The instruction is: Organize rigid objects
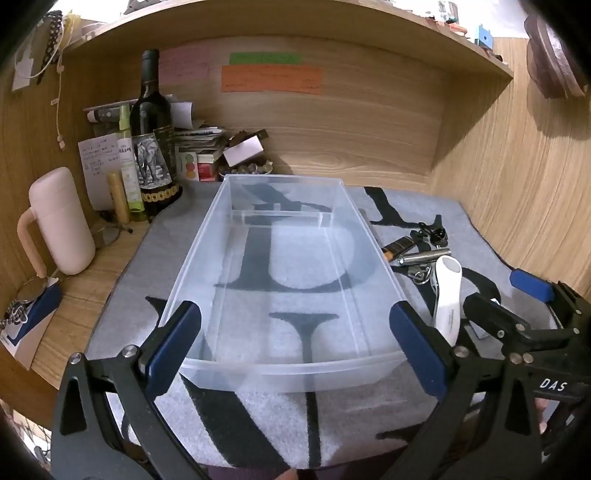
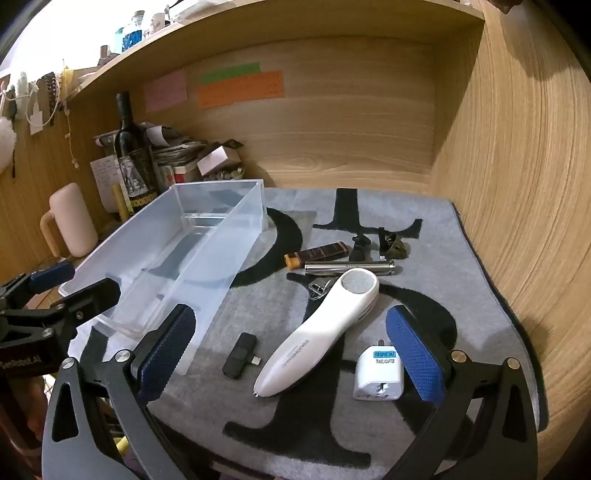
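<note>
A clear plastic bin (image 1: 207,258) lies empty on a grey mat; it also shows in the right wrist view (image 2: 236,236). My left gripper (image 1: 295,343) is open, its fingers either side of the bin's near end. My right gripper (image 2: 291,354) is open above a white handheld device (image 2: 321,332), with a black USB dongle (image 2: 240,355) and a white travel adapter (image 2: 376,373) between its fingers. Farther off lie a brown lighter (image 2: 317,254), a metal cylinder (image 2: 351,267), keys (image 2: 318,287) and small black parts (image 2: 391,245). My right gripper (image 1: 532,295) also shows at the right of the left wrist view.
A wine bottle (image 1: 153,140), a pink mug (image 1: 59,221), small bottles and stacked papers (image 1: 199,138) crowd the back left corner. Wooden walls (image 2: 517,184) close the back and right side. A shelf (image 1: 295,22) hangs overhead. The grey mat (image 2: 461,258) has black letters.
</note>
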Tool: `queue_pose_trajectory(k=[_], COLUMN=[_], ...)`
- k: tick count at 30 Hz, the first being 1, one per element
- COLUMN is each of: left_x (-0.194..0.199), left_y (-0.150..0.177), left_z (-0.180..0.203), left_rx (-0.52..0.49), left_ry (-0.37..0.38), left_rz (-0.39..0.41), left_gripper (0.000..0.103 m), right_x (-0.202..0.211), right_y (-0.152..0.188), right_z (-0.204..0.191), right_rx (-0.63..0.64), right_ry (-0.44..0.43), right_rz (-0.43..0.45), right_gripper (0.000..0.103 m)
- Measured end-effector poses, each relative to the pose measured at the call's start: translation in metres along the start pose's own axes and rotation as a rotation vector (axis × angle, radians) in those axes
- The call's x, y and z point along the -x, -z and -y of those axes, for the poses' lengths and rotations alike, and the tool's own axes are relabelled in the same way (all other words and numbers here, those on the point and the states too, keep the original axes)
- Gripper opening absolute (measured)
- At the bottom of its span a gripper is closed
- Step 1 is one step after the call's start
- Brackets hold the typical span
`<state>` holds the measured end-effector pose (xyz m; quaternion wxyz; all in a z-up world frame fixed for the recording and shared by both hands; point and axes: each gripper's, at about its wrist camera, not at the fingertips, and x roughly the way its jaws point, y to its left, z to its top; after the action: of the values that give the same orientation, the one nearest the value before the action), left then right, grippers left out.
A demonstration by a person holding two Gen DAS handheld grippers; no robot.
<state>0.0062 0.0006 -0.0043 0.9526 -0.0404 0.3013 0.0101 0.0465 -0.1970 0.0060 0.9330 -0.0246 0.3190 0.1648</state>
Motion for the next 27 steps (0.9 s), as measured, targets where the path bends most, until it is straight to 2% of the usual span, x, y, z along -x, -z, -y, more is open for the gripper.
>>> queue_pose_trajectory(k=[27], left_x=[-0.0009], left_y=[-0.0012], left_z=[0.0015], left_rx=[-0.005], left_ry=[0.013], left_rz=[-0.011], left_gripper=[0.103], right_x=[0.0056], right_y=[-0.0015], right_z=[-0.0037], right_rx=[0.0], right_ry=[-0.007], right_rz=[0.018], right_gripper=[0.103])
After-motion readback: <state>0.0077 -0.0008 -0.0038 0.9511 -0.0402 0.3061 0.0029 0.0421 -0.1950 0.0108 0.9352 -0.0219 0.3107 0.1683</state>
